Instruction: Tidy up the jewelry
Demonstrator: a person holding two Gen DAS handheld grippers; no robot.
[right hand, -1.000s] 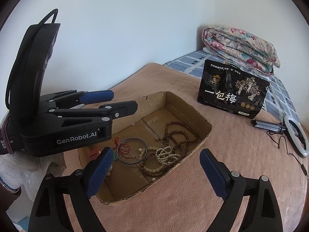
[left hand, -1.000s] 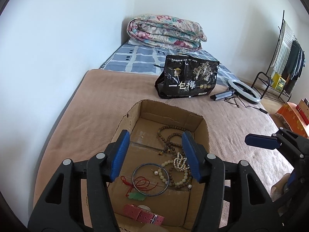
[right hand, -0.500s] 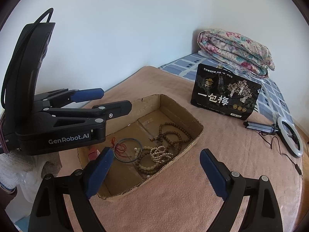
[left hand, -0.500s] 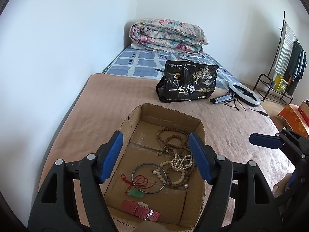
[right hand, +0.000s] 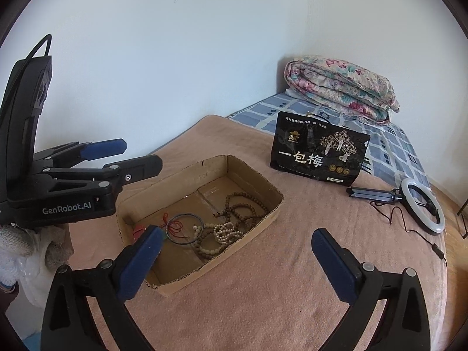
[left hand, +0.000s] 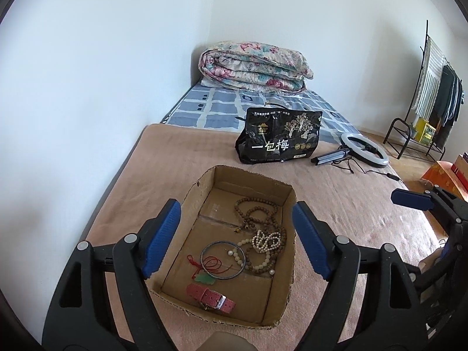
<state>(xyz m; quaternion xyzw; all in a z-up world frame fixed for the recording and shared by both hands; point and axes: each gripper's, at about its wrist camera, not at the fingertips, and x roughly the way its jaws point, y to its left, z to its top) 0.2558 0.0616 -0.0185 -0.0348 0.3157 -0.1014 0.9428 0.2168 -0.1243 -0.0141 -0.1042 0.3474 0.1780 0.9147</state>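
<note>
An open cardboard box [left hand: 193, 193] [right hand: 222, 264] sits on the tan blanket. Inside lie brown bead strings [left hand: 257, 207] [right hand: 242, 204], a pale pearl string [left hand: 266, 239], a blue bangle [left hand: 222, 242], a green pendant on red cord [left hand: 204, 278] and a pink watch strap [left hand: 209, 294]. My left gripper [left hand: 235, 208] [right hand: 140, 155] hovers above the box's near end, its jaws opening with nothing between them. My right gripper [right hand: 237, 232] hangs over the box's right side, jaws also opening and empty. One of its fingers [left hand: 409, 199] shows at the right edge of the left wrist view.
A black snack bag [left hand: 280, 137] [right hand: 318, 152] stands beyond the box. A ring light on a small tripod [left hand: 365, 149] [right hand: 421, 207] lies to its right, its cable trailing. A folded floral quilt [left hand: 254, 67] lies by the wall. A clothes rack [left hand: 433, 96] stands far right. A gloved hand [right hand: 17, 239] holds the left gripper.
Both grippers have drawn back and up from the box, which now looks smaller and fully visible. The jaws of both have spread wider. The jewelry has not moved.
</note>
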